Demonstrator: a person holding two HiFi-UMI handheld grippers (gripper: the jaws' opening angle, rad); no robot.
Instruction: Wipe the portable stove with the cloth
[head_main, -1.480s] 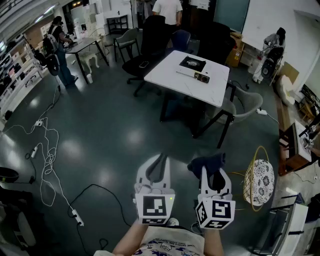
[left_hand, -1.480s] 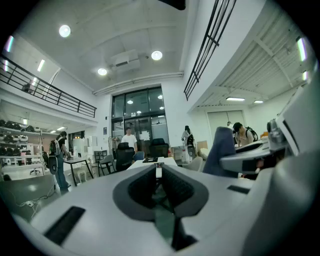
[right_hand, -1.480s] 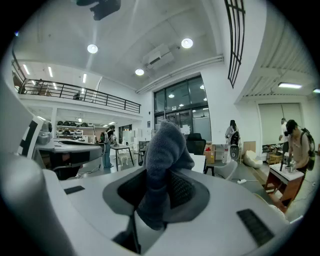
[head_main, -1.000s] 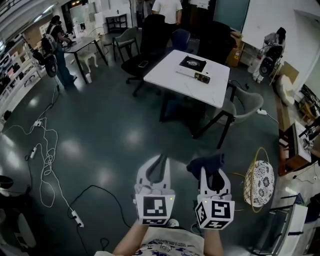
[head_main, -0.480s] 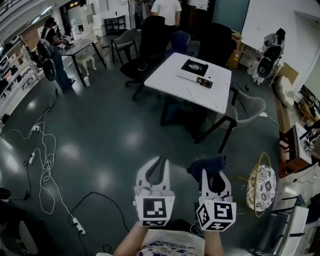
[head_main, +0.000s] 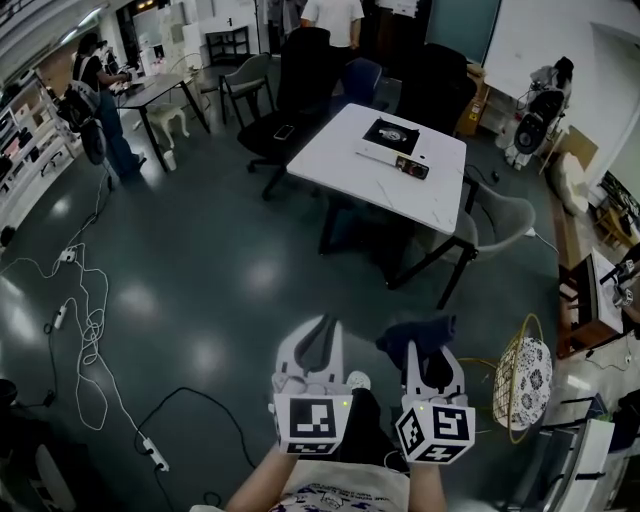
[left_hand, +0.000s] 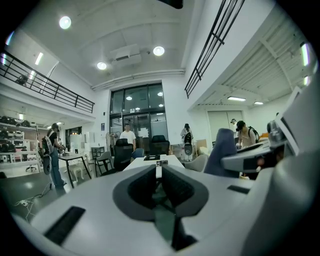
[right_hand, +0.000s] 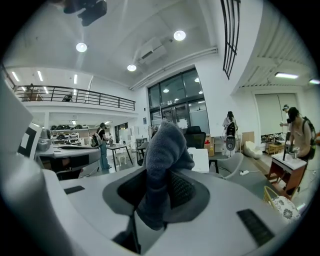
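The portable stove (head_main: 392, 140), flat and black-and-white, lies on a white table (head_main: 350, 165) far ahead across the floor. My right gripper (head_main: 421, 348) is shut on a dark blue cloth (head_main: 416, 333), which bunches up above its jaws. In the right gripper view the cloth (right_hand: 162, 150) fills the gap of the right gripper (right_hand: 159, 186). My left gripper (head_main: 318, 337) is held beside it, shut and with nothing in it. In the left gripper view the left gripper (left_hand: 159, 174) points at the distant table (left_hand: 152, 161), with the cloth (left_hand: 222, 150) at the right.
Black office chairs (head_main: 300, 85) and a grey chair (head_main: 492, 215) ring the table. Cables (head_main: 95, 330) trail over the dark floor at the left. A wicker basket (head_main: 520, 375) stands at the right. People stand far back. My shoe (head_main: 357, 381) shows between the grippers.
The view has shifted a little toward the table, and a shoe now shows between the grippers. Both grippers keep their pose; the cloth stays in the right one.
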